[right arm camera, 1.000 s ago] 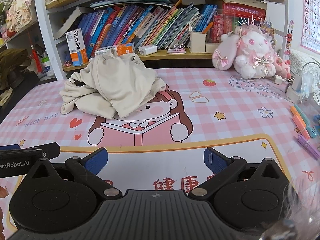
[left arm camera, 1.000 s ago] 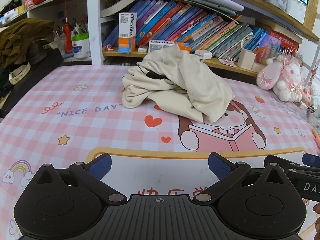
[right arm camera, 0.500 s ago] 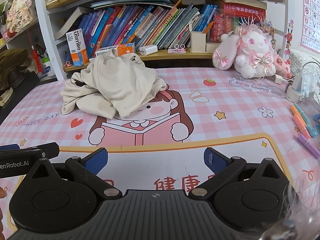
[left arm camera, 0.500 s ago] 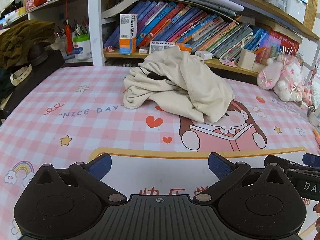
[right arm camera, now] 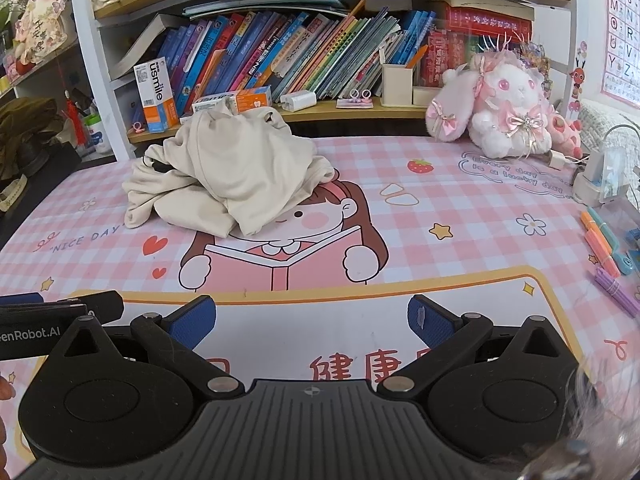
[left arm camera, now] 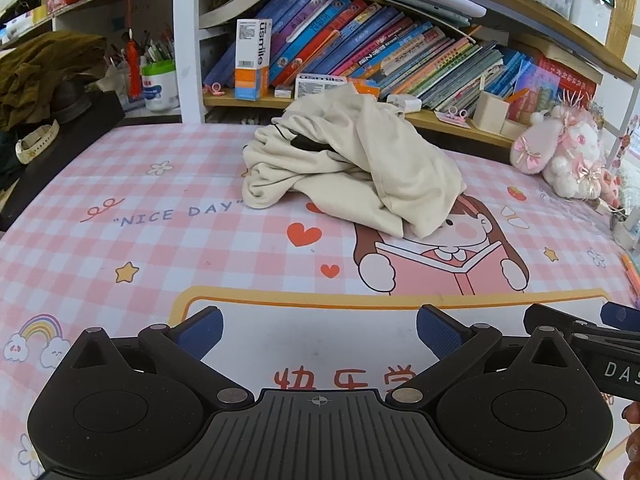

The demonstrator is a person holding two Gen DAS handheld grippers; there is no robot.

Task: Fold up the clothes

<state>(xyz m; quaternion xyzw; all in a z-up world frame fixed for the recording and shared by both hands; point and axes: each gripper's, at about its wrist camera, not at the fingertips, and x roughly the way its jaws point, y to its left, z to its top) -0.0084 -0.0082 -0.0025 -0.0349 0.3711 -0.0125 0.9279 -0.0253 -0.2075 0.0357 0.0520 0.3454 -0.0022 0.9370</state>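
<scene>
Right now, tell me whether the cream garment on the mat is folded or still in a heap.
In a heap. The cream garment lies bunched in a rumpled mound with uneven, overlapping layers on the pink checked mat, with no flat folds.

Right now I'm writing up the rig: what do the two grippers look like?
Both the left gripper and right gripper are matte black plastic with ribbed bodies, round pivot housings, silver screws and blue textured fingers. White lettering marks their sides.

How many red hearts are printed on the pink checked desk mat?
2, both seen from the right wrist: a larger heart just left of the cartoon girl's head, and a smaller heart below it. The cream garment may hide others.
</scene>
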